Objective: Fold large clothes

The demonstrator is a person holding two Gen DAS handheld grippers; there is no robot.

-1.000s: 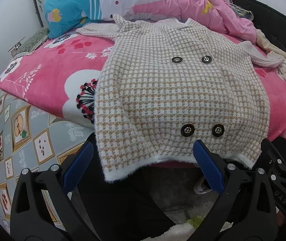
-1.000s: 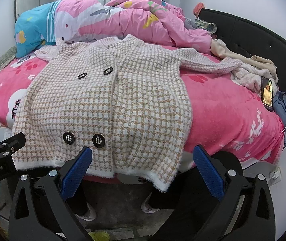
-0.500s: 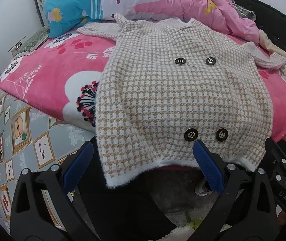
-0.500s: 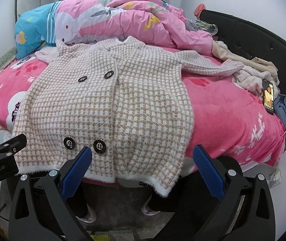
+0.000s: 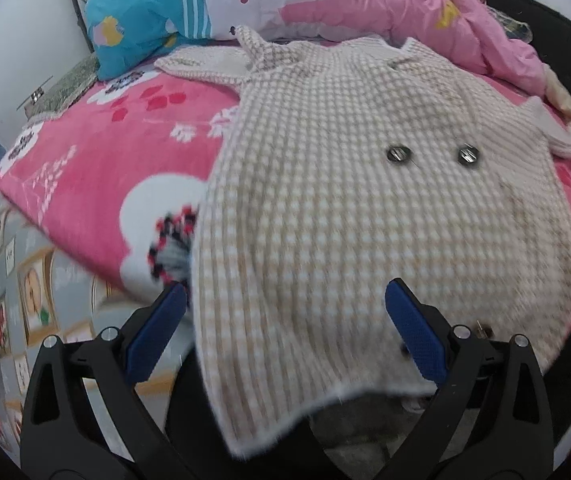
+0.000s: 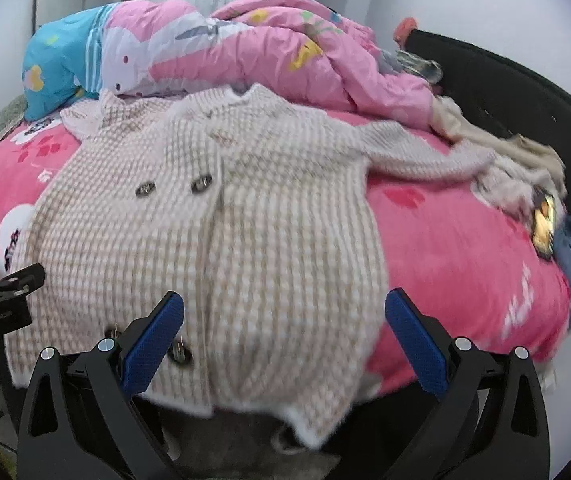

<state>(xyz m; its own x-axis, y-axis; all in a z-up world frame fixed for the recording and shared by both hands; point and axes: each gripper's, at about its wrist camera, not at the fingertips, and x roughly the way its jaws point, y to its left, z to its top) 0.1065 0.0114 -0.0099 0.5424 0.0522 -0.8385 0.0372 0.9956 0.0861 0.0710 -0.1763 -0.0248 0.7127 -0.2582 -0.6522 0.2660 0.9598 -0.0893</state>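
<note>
Houndstooth knit coat (image 5: 365,216) runs lengthwise up the bed (image 5: 97,168) — its hem overhangs the near edge, straight ahead of your left gripper (image 5: 285,320) and right gripper (image 6: 285,316), both wide open, empty.

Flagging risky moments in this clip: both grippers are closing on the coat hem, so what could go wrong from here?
1. The coat's hem hangs off the bed edge; a one-sided pull might drag the coat floorward.
2. The open right gripper sits near a lower button, so it may pinch that instead of fabric.
3. The phone lies near the right sleeve; swinging that sleeve could knock it.
</note>
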